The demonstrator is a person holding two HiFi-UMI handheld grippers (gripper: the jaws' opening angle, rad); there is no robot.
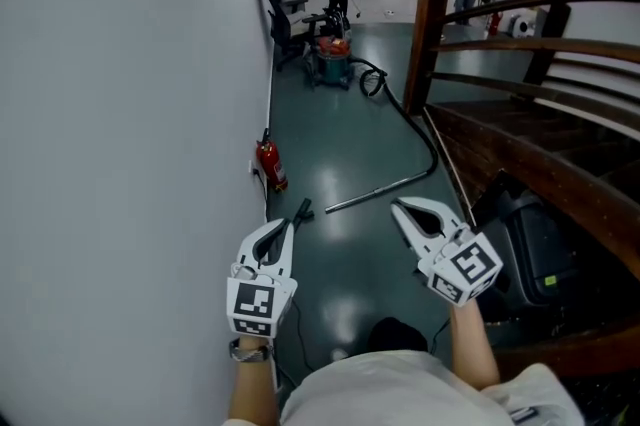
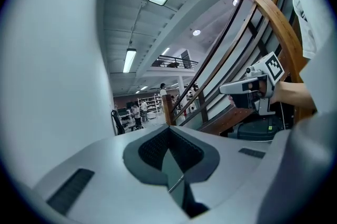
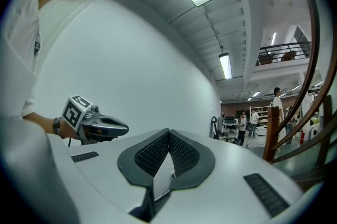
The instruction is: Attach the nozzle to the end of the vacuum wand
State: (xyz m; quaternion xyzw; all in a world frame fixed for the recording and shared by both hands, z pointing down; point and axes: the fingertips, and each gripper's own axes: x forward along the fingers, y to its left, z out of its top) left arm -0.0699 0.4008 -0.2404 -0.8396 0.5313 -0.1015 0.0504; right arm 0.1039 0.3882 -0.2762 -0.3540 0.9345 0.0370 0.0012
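Note:
The metal vacuum wand [image 1: 378, 191] lies on the green floor ahead of me, its black hose [image 1: 415, 129] curving back to a vacuum cleaner [image 1: 330, 62]. A small black nozzle [image 1: 301, 211] rests on the floor just left of the wand's near end. My left gripper [image 1: 288, 225] hovers above the floor close to the nozzle, shut and empty. The right gripper [image 1: 397, 205] hangs to the right of the wand's near end, also shut with nothing in it. Both are held roughly level. In the left gripper view a thin stretch of the wand [image 2: 176, 184] shows below the shut pads [image 2: 158, 148].
A white wall [image 1: 120, 114] runs along the left, with a red fire extinguisher [image 1: 270, 164] at its foot. A wooden staircase with curved rails [image 1: 540, 54] fills the right. A dark bin-like object [image 1: 545, 254] sits under the rails. People and shelves stand far back.

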